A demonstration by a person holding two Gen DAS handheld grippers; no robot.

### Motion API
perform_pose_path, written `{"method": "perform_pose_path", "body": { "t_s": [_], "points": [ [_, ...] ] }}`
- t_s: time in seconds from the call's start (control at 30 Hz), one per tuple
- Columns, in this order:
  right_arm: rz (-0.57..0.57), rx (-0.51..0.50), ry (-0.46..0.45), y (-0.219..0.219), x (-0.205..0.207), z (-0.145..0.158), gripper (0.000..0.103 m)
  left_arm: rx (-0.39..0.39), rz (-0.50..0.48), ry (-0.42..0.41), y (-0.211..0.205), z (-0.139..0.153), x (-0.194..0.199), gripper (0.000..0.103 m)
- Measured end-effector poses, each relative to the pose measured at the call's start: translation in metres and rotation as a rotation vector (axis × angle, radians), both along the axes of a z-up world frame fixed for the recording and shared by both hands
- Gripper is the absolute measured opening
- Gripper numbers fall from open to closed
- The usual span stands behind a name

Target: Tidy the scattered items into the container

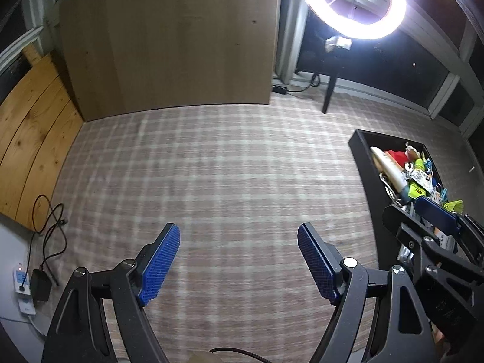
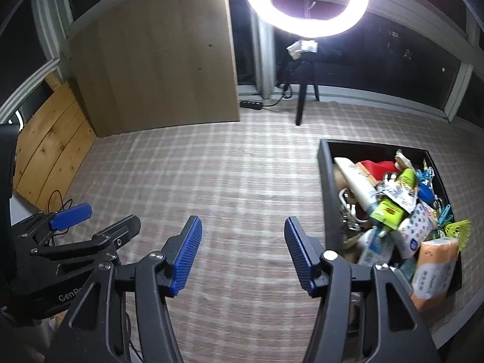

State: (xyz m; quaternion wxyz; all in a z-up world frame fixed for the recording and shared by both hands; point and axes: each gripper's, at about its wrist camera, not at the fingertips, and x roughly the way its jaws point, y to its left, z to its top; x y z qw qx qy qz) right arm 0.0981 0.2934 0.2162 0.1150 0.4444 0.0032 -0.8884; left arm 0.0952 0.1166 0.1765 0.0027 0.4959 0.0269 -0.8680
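Observation:
A black open box [image 2: 327, 187] stands on the plaid cloth at the right, also seen in the left wrist view as the box [image 1: 361, 163]. It is full of several items: a white tube [image 2: 358, 183], a red piece [image 2: 375, 166], a green packet [image 2: 388, 211], an orange tissue pack [image 2: 434, 269] and blue clips [image 2: 426, 178]. My right gripper [image 2: 243, 224] hangs open over bare cloth just left of the box, nothing between its blue pads. My left gripper [image 1: 239, 233] is open too, empty, over the cloth further left. No loose item shows on the cloth.
A lit ring light [image 2: 305, 3] on a tripod [image 2: 301, 106] stands at the back, beside a tall wooden board [image 1: 169, 39]. A plank panel [image 1: 33, 139] lines the left side. Below it lie black cables [image 1: 51, 227] and a white power strip [image 1: 22, 284].

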Motion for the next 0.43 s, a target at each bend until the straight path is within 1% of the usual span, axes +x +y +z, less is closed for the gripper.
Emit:
{"method": "perform_pose_path", "body": {
  "t_s": [0.27,0.43],
  "points": [
    [0.021,-0.007,-0.006,-0.042,0.001,-0.002,0.057,0.004,0.022,0.012,-0.041,0.004,0.004,0.079],
    [0.024,-0.011,-0.011,-0.062,-0.002,-0.005,0.057,0.001,0.045,0.044,-0.061,0.006,0.006,0.08]
  ]
}}
